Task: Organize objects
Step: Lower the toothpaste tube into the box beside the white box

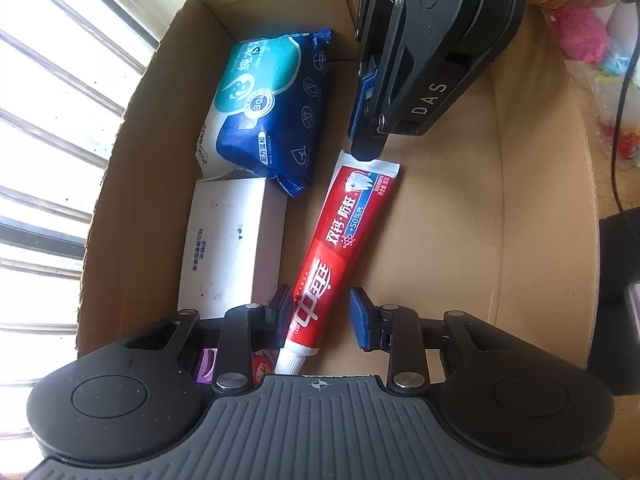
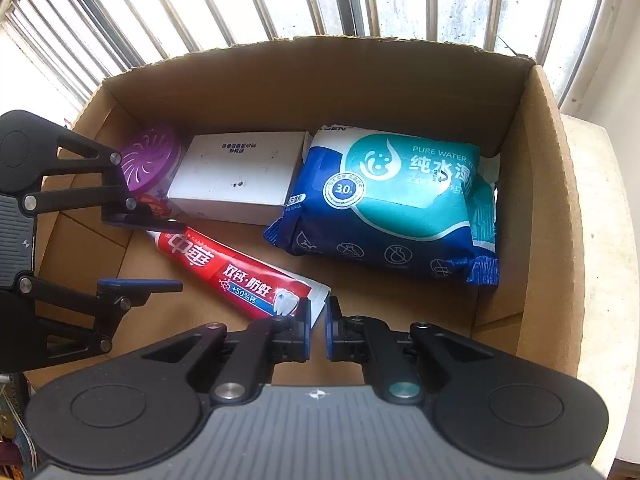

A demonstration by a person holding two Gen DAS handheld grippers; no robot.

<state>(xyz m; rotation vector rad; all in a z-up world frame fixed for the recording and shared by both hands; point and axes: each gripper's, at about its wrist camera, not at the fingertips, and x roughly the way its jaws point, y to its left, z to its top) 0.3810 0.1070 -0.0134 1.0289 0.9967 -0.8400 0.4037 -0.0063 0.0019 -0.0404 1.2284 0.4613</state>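
Left hand-held gripper (image 1: 320, 316) straddles the cap end of the toothpaste tube (image 1: 340, 240), pads spread clear of it (it lies flat in the cardboard box (image 2: 548, 200)). Right hand-held gripper (image 2: 318, 320), jaws pressed together, touches the tube's crimped tail beside the wet-wipes pack (image 2: 400, 200).

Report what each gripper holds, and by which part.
Right gripper pinches the toothpaste tube's flat crimped end. Left gripper straddles its cap end, jaws apart, not gripping.
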